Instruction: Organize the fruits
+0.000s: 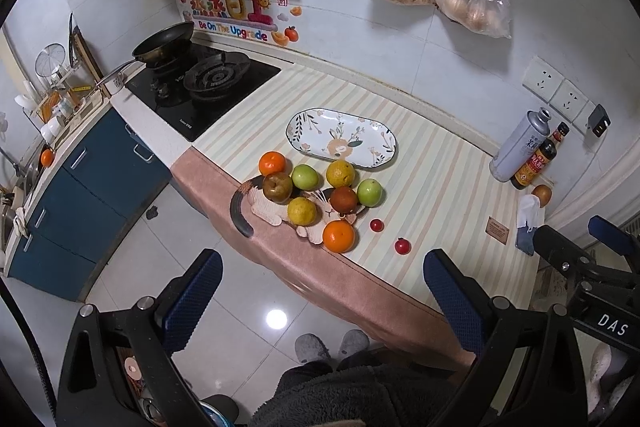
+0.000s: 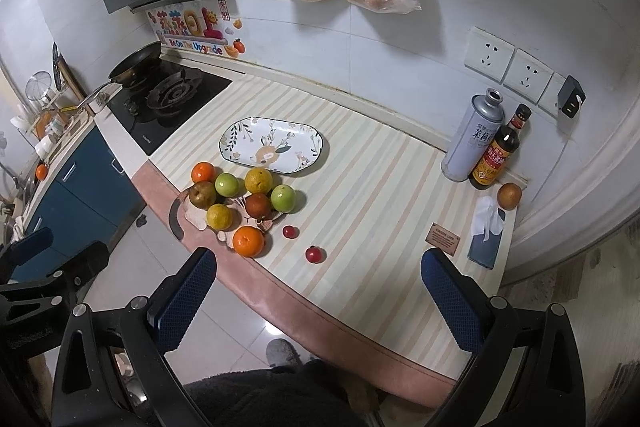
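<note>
So the fruit pile point(image 2: 244, 205) is sitting bunched up near the front edge of my striped counter mat point(image 2: 380, 187), partly on top of a cat-shaped trivet thing point(image 1: 276, 213). I count 8 big pieces: 2 oranges, one at the front point(image 2: 248, 241) and one at the back left point(image 2: 203, 172), 2 green apples point(image 2: 226, 184) and point(image 2: 283, 198), 2 yellowish citrus point(image 2: 258, 180) and point(image 2: 219, 217), a brownish pear-looking one point(image 2: 202, 194) and a dark reddish one point(image 2: 258, 206) in the middle. They're all touching or nearly touching each other. Just to the right of the pile there are 2 little red fruits point(image 2: 289, 231) and point(image 2: 314, 254), loose on the mat and apart from each other.

Right behind the pile is the oval flowery plate point(image 2: 276, 145), nothing on it.

Further out: a gas stove point(image 2: 168, 103) with a frying pan point(image 2: 134, 67) on the left, a grey can point(image 2: 474, 137) and a sauce bottle point(image 2: 498, 155) at the back right, with 1 more brownish round fruit point(image 2: 509, 195) next to them by a phone point(image 2: 486, 247).

My left gripper point(image 1: 322, 303) and right gripper point(image 2: 320, 297) are both hanging over the counter's front edge, fingers spread wide, holding nothing.
</note>
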The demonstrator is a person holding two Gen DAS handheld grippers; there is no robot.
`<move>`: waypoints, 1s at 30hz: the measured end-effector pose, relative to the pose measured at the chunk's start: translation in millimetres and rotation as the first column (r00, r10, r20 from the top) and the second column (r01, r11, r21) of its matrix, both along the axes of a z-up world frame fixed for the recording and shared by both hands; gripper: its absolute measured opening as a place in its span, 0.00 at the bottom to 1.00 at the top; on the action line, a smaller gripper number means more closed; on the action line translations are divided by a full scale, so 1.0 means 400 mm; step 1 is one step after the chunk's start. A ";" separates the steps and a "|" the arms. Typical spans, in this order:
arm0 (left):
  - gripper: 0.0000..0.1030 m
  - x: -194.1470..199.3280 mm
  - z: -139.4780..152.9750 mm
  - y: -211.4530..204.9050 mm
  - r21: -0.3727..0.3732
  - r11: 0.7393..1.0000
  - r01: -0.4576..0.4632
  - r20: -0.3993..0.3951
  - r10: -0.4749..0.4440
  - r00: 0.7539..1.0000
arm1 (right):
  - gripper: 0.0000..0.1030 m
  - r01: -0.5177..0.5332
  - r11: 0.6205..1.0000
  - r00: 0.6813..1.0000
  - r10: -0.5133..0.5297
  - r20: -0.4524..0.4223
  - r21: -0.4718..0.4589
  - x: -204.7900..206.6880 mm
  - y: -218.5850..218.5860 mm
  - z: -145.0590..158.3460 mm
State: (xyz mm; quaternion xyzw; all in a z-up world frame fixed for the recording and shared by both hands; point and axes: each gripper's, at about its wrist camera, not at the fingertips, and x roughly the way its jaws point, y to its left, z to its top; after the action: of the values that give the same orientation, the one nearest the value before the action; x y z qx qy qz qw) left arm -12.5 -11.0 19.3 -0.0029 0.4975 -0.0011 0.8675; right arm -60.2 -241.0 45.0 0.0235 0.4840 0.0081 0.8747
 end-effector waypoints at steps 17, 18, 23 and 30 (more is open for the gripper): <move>1.00 0.237 -0.337 0.189 0.351 0.914 -0.204 -0.028 0.228 0.973 | 1.00 -0.069 0.957 0.955 0.145 -0.259 0.281 0.332 0.165 -0.562; 1.00 0.253 -0.363 0.205 0.348 0.916 -0.201 -0.049 0.232 0.971 | 0.99 -0.065 0.958 0.947 0.147 -0.285 0.280 0.352 0.183 -0.605; 1.00 0.350 -0.507 0.279 0.250 0.955 -0.159 -0.233 0.219 0.948 | 0.92 -0.019 0.957 0.914 0.134 -0.383 0.290 0.445 0.281 -0.807; 0.89 0.463 -0.648 0.302 0.062 0.995 -0.074 -0.425 0.094 0.900 | 0.66 0.040 0.965 0.851 0.104 -0.515 0.261 0.516 0.396 -1.003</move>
State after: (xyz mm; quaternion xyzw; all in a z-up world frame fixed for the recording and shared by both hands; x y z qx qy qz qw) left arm 172.7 110.0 -239.9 -0.0051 0.6748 0.0480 0.7365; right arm 146.2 -82.6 -356.3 0.1321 0.6991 0.0798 0.6982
